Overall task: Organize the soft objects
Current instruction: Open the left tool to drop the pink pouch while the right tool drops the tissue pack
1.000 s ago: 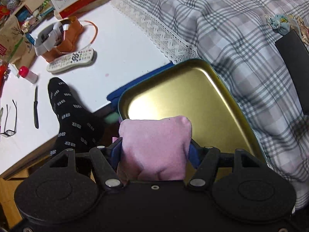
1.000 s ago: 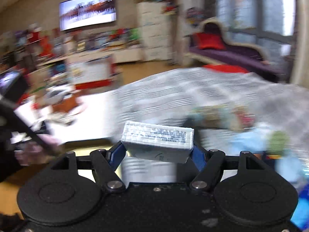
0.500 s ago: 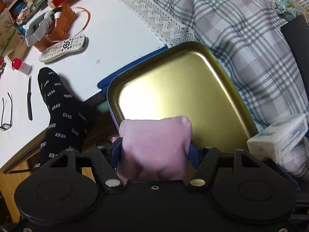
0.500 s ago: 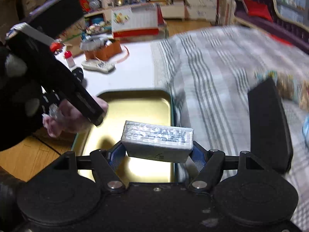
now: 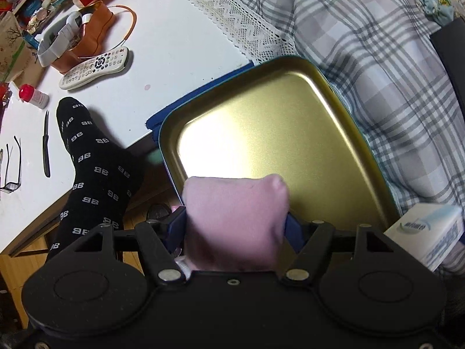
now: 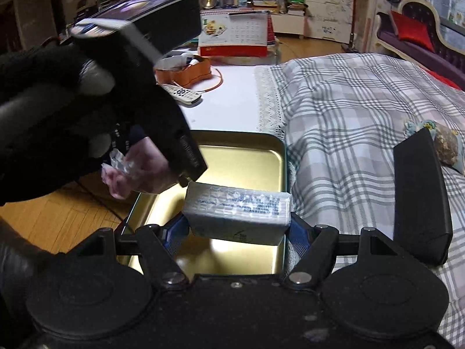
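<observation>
Pink cloth (image 5: 235, 221) is sitting clenched in my left gripper (image 5: 235, 226) while my right gripper (image 6: 237, 226) is gripping a tissue pack (image 6: 238, 213) over the tray (image 6: 270, 142) ahead, both risking colliding.

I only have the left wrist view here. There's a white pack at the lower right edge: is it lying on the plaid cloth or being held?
Observer: Held. The right tool is shut on the tissue pack, over the gold tray.
Reviewer: Anything else on the cloth that I am missing?
Observer: Beyond the black case, a brownish pouch lies beside the blue floral one.
Reviewer: And my pink bag?
Observer: From the right, the pink bag shows under the left tool, above the tray's near left corner.
</observation>
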Available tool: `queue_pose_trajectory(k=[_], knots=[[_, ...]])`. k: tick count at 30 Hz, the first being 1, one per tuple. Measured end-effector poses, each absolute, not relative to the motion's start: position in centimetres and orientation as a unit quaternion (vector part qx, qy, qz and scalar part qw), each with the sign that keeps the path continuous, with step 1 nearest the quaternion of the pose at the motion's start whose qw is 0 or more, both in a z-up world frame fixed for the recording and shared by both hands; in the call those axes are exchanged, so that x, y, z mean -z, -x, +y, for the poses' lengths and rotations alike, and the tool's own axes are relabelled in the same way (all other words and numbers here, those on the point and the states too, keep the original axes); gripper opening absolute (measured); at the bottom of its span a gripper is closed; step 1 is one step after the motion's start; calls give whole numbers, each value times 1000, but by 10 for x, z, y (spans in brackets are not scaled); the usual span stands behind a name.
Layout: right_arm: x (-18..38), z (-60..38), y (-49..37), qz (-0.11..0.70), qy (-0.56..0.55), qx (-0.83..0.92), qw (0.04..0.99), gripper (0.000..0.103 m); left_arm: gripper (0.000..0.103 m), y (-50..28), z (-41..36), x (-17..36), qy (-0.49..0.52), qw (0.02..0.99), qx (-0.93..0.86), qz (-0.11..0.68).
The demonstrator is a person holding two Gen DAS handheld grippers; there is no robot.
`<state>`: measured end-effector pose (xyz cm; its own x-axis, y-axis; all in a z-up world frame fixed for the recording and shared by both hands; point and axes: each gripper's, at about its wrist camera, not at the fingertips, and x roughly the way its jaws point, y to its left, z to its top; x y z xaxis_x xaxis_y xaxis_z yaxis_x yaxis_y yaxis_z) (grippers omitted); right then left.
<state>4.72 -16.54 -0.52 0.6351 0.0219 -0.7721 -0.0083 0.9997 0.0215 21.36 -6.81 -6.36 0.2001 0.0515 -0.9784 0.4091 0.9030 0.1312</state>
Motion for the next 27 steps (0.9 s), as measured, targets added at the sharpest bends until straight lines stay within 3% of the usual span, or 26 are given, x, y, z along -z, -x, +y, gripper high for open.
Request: queue_pose_trajectory(k=[15,27], knots=[[12,-169,-51,436,-12,-7,900,79,66,-220,-64,53,-166,769,108,607],[11,-169,-51,435,-9,-3,901,79,66,-214,-70,56,-182,760,123,611]])
